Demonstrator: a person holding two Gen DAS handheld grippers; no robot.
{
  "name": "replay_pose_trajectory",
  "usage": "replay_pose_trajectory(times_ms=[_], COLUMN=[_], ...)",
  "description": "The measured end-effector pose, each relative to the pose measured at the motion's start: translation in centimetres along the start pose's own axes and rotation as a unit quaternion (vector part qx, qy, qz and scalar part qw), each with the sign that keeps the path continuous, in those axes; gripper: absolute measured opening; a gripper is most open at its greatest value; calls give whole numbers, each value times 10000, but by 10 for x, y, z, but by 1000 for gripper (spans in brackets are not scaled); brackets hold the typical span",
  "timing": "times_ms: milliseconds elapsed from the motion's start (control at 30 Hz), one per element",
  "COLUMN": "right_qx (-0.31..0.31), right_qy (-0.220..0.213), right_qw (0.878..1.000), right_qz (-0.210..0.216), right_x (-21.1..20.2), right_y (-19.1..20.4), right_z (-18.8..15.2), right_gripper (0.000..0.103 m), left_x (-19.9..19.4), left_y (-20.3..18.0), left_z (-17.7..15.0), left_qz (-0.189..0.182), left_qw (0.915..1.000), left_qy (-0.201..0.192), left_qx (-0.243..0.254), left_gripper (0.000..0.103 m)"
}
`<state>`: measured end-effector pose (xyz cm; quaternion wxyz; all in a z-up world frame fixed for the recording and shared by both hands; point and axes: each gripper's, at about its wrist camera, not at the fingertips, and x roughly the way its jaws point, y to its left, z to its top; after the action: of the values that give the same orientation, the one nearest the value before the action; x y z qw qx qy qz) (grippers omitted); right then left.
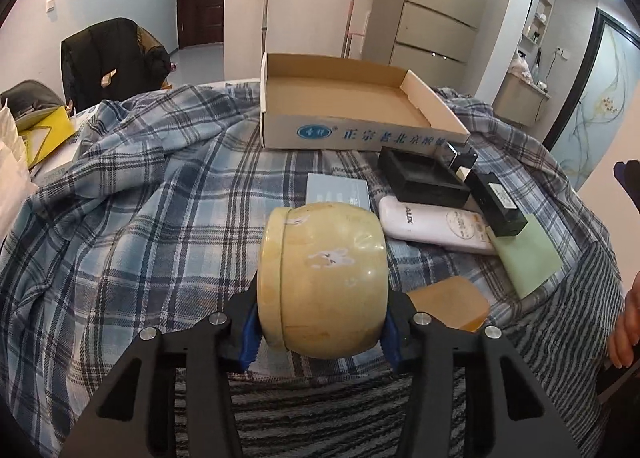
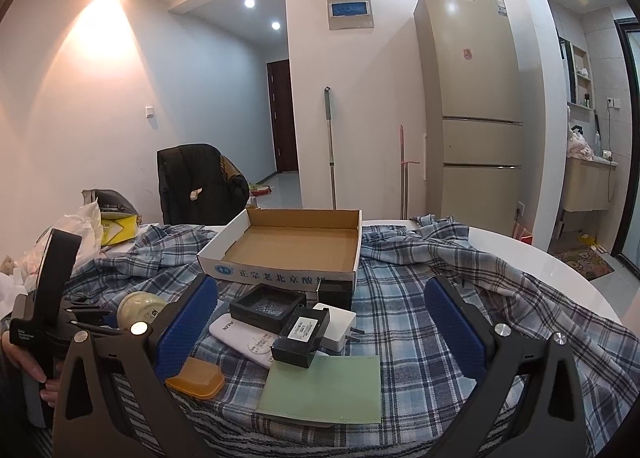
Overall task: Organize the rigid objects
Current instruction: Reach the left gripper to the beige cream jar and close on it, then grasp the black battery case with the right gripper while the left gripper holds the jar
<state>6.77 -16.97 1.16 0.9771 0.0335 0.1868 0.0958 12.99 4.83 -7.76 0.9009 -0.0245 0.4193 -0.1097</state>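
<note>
The left tool (image 1: 322, 332) pinches a yellowish round jar (image 1: 322, 278) lying on its side, lid end toward nine o'clock, the blue pads (image 1: 250, 342) pressing its lower flanks. The jar's underside is hidden, so whether it rests on the cloth or hangs just above it is hard to say. The right tool (image 2: 320, 330) stands spread wide with nothing between its blue pads (image 2: 184, 326), low over the near edge of the worktop (image 2: 540, 258).

A striped grey cloth (image 1: 320, 410) covers the nearest strip, and a blue plaid cloth (image 1: 140, 217) lies beyond it. In the left wrist view, an amber block (image 1: 452, 302) lies just beside the jar at four o'clock. A pale green flat card (image 2: 324, 388) sits at three o'clock from the block in the right wrist view. On the card's far edge rests a black adapter with a white label (image 2: 300, 336), which also overlaps a white remote control (image 2: 244, 338). Just past the remote stands a black square tray (image 2: 268, 308), with a white charger (image 2: 338, 328) at its four o'clock and a dark small box (image 2: 334, 292) at its two o'clock. A grey flat box (image 1: 336, 187) peeks out behind the jar at twelve o'clock.

Farther back, at twelve o'clock, an open cardboard box (image 2: 280, 272) with blue print on its front wall sits on the plaid cloth. At the far left edge of the right wrist view, a hand (image 2: 28, 370) grips the left tool's handle. Beyond the worktop stand a dark chair (image 2: 196, 181) at ten o'clock and a beige fridge (image 2: 472, 97) at one o'clock.
</note>
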Motion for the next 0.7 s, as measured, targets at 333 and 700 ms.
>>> replay_pose_trajectory(times_ms=[333, 700], right_qx=[248, 436], right_qy=[167, -418], right_qw=[9995, 9978], right_qz=[-94, -279], right_x=[7, -22], right_y=[-10, -10], right_z=[-2, 59], right_gripper=[103, 103], left_x=[-51, -107], left_y=[1, -36], left_z=[2, 41], left_qz=[343, 689], left_qw=[9893, 9733], left_qy=[-1407, -2186], left_qx=[-156, 108], left_gripper=[50, 50])
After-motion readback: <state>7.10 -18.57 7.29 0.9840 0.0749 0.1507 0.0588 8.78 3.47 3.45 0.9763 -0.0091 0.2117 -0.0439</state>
